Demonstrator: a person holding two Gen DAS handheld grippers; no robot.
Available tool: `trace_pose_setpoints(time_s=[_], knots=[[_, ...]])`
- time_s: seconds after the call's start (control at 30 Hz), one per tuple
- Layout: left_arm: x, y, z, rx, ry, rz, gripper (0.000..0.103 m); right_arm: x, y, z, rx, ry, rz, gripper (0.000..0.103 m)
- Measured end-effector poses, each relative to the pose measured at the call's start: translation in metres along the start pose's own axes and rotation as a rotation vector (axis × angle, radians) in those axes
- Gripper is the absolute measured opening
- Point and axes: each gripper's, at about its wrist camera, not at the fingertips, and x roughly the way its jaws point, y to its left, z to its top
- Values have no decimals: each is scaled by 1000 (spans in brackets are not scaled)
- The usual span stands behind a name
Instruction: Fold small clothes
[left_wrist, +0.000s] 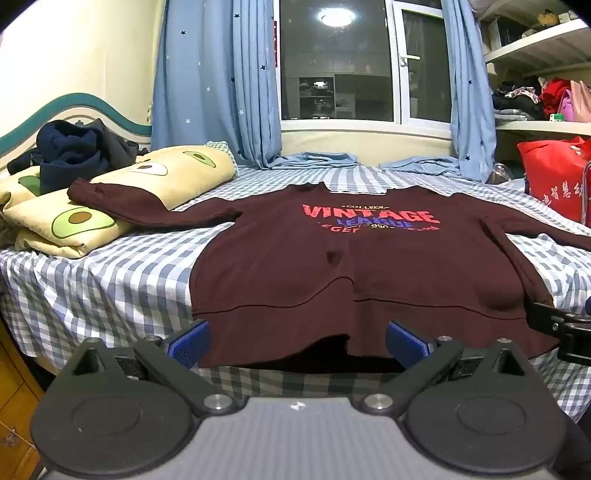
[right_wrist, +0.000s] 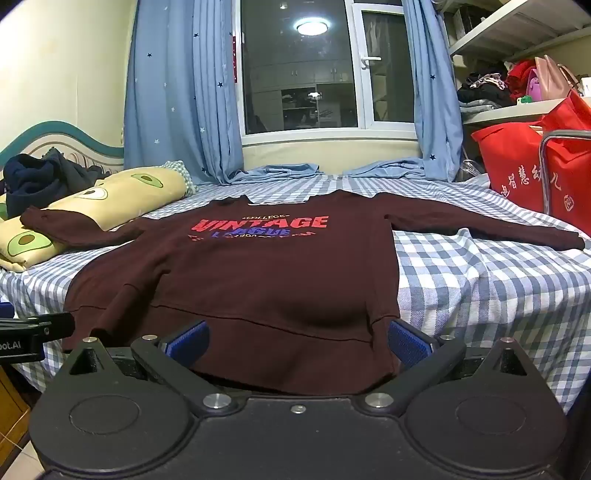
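Observation:
A maroon sweatshirt (left_wrist: 314, 273) (right_wrist: 258, 280) with red and purple "VINTAGE" lettering lies flat, front up, on the checked bed sheet (left_wrist: 110, 280) (right_wrist: 480, 288), both sleeves spread out. Its left sleeve rests on the avocado-print pillow (left_wrist: 122, 192) (right_wrist: 122, 192). My left gripper (left_wrist: 297, 341) is open at the hem's left part, with the blue pads wide apart and the hem edge lying between them. My right gripper (right_wrist: 297, 341) stands open at the hem's right part, its right pad next to the bottom right corner. Neither pair of pads presses the cloth.
Dark clothes (left_wrist: 74, 147) are piled on the pillows by the headboard. A red bag (right_wrist: 532, 173) stands at the right of the bed below cluttered shelves. Blue curtains (left_wrist: 214, 81) pool on the far side under the window. The bed's near edge drops off right under both grippers.

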Motion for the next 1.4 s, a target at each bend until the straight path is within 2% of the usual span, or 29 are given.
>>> trace_pose_setpoints(time_s=[0.07,0.2,0.33,1.4], knots=[[1,-1,0,-1,2,12,102,2,0,0,-1,21,-5,103],[1,-10,-2,4,-3,21,102,1,0,0,0,2,1,103],[-1,-5,-1,-18,-6,6,102,-2,0,1,-2,-7,1,103],[0,-4,-2,6,-6,7,102,-2,0,1,0,7,4,103]])
